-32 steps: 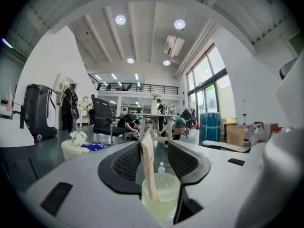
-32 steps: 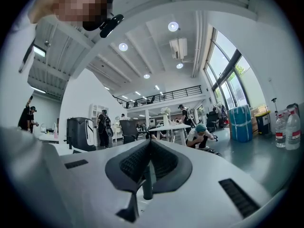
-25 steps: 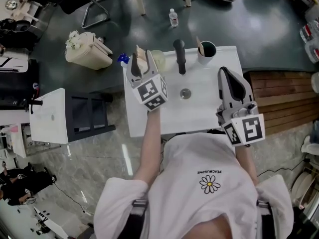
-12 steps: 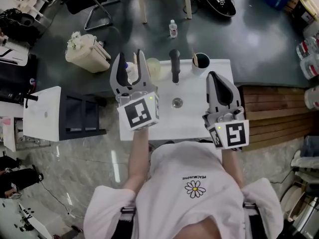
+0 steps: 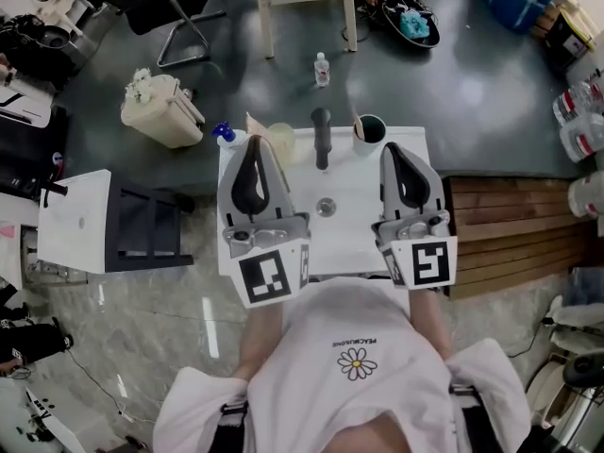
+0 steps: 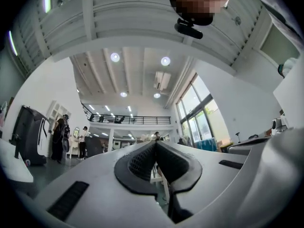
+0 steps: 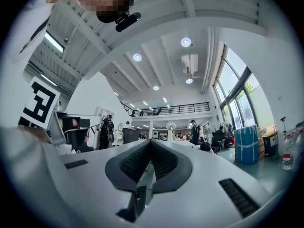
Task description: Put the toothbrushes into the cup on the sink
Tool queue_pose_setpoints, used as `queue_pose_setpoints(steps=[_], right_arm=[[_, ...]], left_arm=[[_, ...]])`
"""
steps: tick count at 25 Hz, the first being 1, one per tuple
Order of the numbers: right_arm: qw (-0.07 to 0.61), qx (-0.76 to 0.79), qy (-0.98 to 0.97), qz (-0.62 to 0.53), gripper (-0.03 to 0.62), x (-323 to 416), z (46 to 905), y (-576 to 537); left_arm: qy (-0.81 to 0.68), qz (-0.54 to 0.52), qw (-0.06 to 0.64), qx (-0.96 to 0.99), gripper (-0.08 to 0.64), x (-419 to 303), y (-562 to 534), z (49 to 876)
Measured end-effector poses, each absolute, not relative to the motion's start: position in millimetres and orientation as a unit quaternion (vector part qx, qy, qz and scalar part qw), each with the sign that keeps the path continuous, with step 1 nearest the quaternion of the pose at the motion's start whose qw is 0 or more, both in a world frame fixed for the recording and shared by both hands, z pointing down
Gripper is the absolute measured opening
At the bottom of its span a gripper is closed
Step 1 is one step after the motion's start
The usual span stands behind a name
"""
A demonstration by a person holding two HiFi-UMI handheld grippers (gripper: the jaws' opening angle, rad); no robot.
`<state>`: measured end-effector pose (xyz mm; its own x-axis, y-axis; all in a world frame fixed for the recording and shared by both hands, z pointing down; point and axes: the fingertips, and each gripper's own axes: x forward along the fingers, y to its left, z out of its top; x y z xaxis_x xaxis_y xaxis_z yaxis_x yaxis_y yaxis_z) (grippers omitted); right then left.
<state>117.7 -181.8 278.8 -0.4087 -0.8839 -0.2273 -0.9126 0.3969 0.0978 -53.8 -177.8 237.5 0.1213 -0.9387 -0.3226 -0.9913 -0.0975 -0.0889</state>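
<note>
In the head view, a dark cup (image 5: 369,129) stands at the white sink's (image 5: 354,229) back right corner, with a thin pale stick leaning at its left rim. Both grippers are held high over the sink, close to the camera and pointing away from me. My left gripper (image 5: 253,145) is shut with nothing in it; its jaws have just been closing. My right gripper (image 5: 394,149) is shut and empty too. In the left gripper view the pads (image 6: 142,163) meet against the ceiling and hall. The right gripper view shows its pads (image 7: 137,161) meeting likewise. I can make out no loose toothbrush.
A black faucet (image 5: 322,138) stands at the sink's back middle and the drain (image 5: 326,207) lies between the grippers. A pale translucent cup (image 5: 280,138) and a blue-capped bottle (image 5: 223,133) sit back left. A cream bin (image 5: 160,109), a white side table (image 5: 80,220) and a wooden platform (image 5: 514,234) flank the sink.
The left gripper has come up and back from the sink's back left corner, and its wide-open jaws have shut. The right gripper has risen slightly and stays shut.
</note>
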Motion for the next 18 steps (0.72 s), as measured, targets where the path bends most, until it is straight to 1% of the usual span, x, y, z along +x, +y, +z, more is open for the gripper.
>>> queue_pose_setpoints(steps=[5,11,18], right_arm=[[0.074,-0.543,0.831,0.093,0.012,122,277,-181],[0.059,-0.549,0.828,0.094,0.011,122,285,-182],[0.061,-0.551,0.827,0.091,0.011,125,282,-181]], left_arm=[[0.654,0.089,0.120,-0.741,0.015,-50,-175,250],[0.657,0.088,0.116,-0.740,0.015,-54,-178,254],[0.661,0.090,0.105,-0.738,0.015,-58,-179,255]])
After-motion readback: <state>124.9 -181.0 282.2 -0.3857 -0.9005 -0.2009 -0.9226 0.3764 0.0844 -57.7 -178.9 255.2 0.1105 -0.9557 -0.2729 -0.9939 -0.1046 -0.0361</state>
